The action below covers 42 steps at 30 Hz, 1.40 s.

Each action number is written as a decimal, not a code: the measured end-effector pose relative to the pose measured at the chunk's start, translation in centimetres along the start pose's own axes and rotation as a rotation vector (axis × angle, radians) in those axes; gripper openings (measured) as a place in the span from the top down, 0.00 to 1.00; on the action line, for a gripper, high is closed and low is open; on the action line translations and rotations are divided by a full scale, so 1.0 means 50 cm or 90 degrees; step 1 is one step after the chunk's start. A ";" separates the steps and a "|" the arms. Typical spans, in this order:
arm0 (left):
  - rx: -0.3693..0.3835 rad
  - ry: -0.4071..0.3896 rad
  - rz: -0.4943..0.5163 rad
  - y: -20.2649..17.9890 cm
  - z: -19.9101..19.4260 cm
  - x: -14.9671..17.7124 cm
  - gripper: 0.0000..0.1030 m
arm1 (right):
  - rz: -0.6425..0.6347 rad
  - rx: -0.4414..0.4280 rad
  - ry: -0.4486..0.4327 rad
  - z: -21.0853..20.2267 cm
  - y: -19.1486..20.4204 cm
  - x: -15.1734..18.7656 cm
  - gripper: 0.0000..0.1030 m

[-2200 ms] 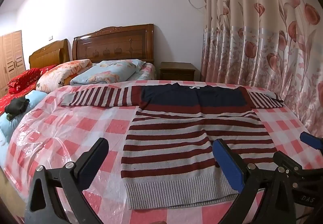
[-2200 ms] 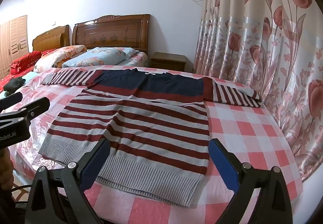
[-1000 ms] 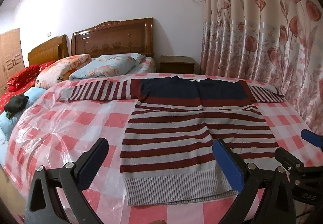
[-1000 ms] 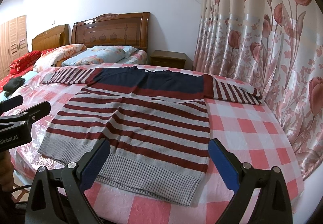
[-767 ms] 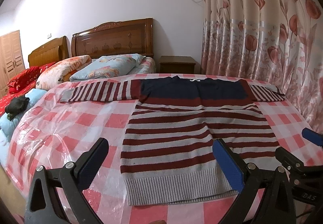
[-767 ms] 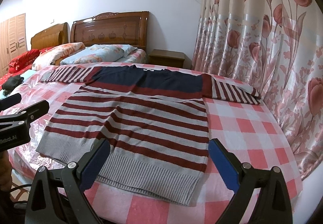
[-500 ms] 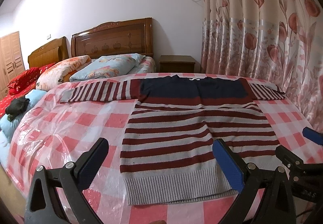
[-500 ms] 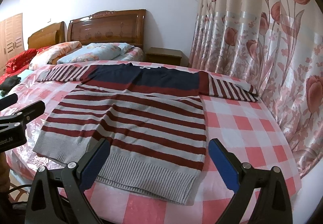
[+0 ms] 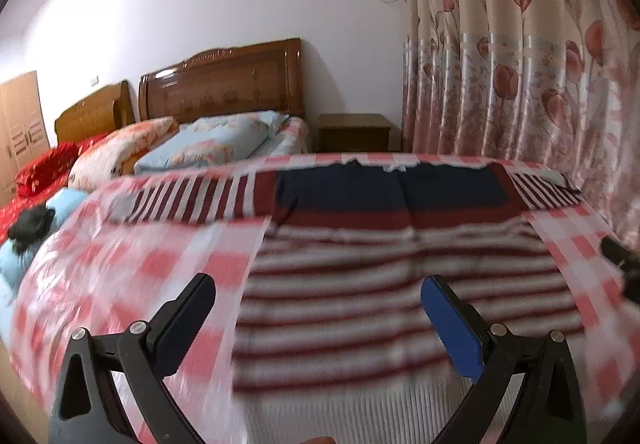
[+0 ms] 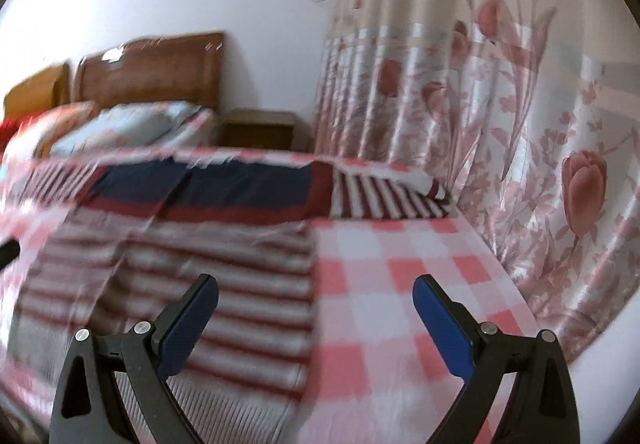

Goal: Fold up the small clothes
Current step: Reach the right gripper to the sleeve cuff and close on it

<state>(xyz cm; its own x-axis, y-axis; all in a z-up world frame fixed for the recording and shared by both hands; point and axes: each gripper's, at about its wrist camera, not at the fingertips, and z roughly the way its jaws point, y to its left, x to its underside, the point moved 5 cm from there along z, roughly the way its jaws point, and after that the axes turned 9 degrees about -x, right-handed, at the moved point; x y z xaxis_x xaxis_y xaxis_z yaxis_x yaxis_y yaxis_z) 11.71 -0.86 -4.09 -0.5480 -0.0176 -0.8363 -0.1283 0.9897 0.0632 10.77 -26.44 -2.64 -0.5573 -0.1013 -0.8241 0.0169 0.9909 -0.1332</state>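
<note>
A striped sweater (image 9: 400, 284) with red and grey bands, a navy chest and both sleeves spread out lies flat on the pink checked bed cover (image 9: 152, 268). My left gripper (image 9: 316, 308) is open and empty above the sweater's lower left part. In the right wrist view the sweater (image 10: 200, 264) lies to the left, and my right gripper (image 10: 316, 308) is open and empty above its right side edge and the cover (image 10: 400, 284). Both views are blurred by motion.
Flowered curtains (image 10: 480, 123) hang along the bed's right side. Pillows (image 9: 208, 143), wooden headboards (image 9: 224, 83) and a nightstand (image 9: 354, 131) stand at the back. A dark bundle (image 9: 30, 222) lies at the far left. The other gripper's tip shows at the right edge (image 9: 620, 256).
Both grippers have moved forward over the bed. The right gripper has swung to the right, so the sweater now sits further left in its view. The sweater has not moved.
</note>
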 end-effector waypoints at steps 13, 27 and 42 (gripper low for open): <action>0.008 0.130 0.069 -0.155 0.301 -0.107 0.00 | 0.146 0.065 0.131 0.199 -0.226 0.005 0.03; 0.044 0.191 0.134 -0.288 0.481 -0.118 0.00 | 0.148 0.100 0.160 0.398 -0.405 -0.056 0.21; 0.075 0.220 0.080 -0.279 0.505 -0.131 0.00 | 0.140 0.024 0.192 0.613 -0.535 -0.169 0.88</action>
<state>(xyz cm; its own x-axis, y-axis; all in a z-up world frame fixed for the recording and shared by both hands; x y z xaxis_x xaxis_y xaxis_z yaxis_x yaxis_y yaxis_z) 37.95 -10.95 -13.27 -0.8021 0.0785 -0.5920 0.0429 0.9963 0.0741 40.46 -54.80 -8.99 -0.7565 0.1490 -0.6368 0.1905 0.9817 0.0035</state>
